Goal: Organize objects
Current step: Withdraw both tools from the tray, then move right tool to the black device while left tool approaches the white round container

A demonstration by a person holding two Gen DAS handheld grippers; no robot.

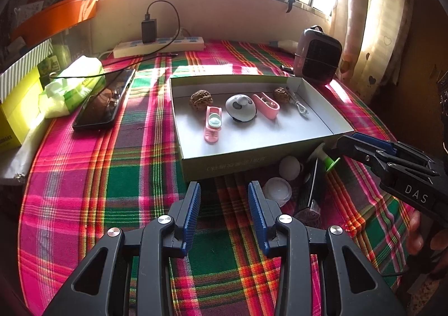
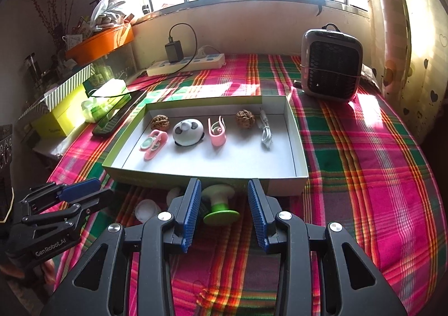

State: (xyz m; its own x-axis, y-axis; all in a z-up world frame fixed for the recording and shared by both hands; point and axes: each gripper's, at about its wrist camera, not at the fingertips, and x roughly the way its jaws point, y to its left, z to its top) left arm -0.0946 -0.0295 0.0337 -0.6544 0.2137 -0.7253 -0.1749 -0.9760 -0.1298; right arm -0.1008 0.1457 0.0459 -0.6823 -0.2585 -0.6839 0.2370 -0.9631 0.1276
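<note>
A shallow open box (image 1: pixel 252 160) (image 2: pixel 280 185) lies on the plaid cloth. It holds two walnuts (image 2: pixel 160 122), a panda-shaped gadget (image 2: pixel 188 132), two pink clips (image 2: pixel 217 131) and a white cable (image 2: pixel 266 134). In front of the box lies a green-and-white spool-like piece (image 2: pixel 219 205) (image 1: pixel 326 160). My right gripper (image 2: pixel 224 194) (image 1: pixel 347 145) stands open around it, and its pads do not press on it. A white ball (image 1: pixel 289 166), a white lid (image 1: pixel 277 190) and a dark bottle (image 1: pixel 310 195) lie beside it. My left gripper (image 1: pixel 224 198) (image 2: pixel 92 190) is open and empty, just left of them.
A black phone (image 1: pixel 105 100), a green tissue pack (image 1: pixel 75 83) and a yellow box (image 1: pixel 19 108) sit at the left. A power strip with charger (image 1: pixel 159 45) lies by the back wall. A small heater (image 2: pixel 330 64) stands at the back right.
</note>
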